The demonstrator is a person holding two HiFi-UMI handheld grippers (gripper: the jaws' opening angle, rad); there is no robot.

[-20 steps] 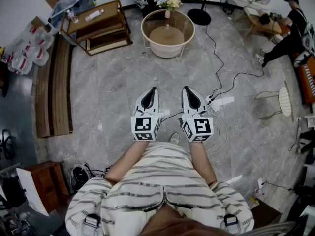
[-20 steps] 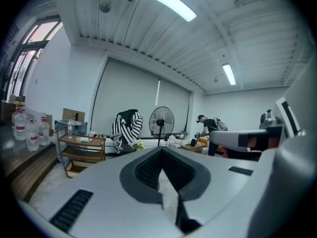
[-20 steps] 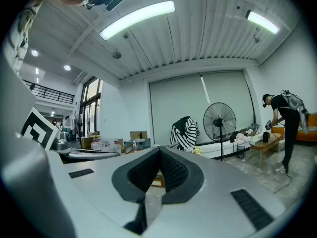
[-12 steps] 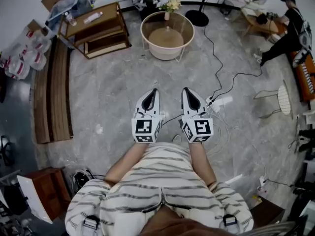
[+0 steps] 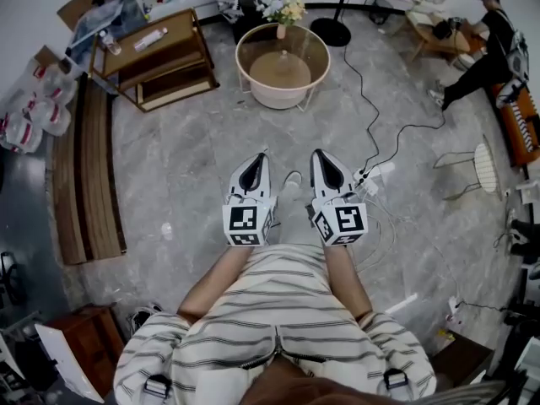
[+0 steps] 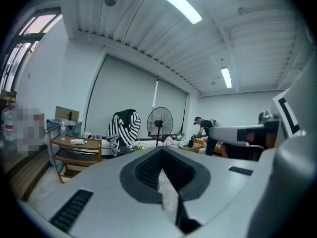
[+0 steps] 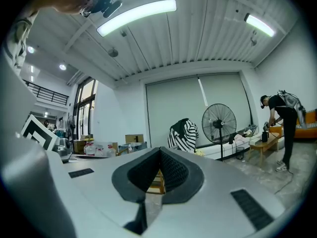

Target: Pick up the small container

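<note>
In the head view my left gripper [image 5: 263, 155] and right gripper [image 5: 316, 153] are held side by side in front of the striped shirt, both pointing forward over the marble floor. Both are shut with nothing between the jaws. The left gripper view shows its fingertips [image 6: 161, 149] meeting, and so does the right gripper view for its fingertips [image 7: 159, 149]. I cannot tell which thing is the small container. A small vase with flowers [image 5: 283, 27] stands on the round table [image 5: 253, 36], and a bottle [image 5: 150, 39] lies on the wooden shelf [image 5: 177, 25]. Both are far ahead.
A power strip [image 5: 376, 173] with black cables lies just right of the right gripper. A fan base [image 5: 336, 30] stands behind the table. Wooden planks [image 5: 84, 171] lie along the left. A wire stool [image 5: 488, 172] and a bending person [image 5: 483, 45] are at the right.
The view has shifted forward over the floor. A shoe now shows between the two grippers, where it was below them before. Both grippers keep their place and stay shut.
</note>
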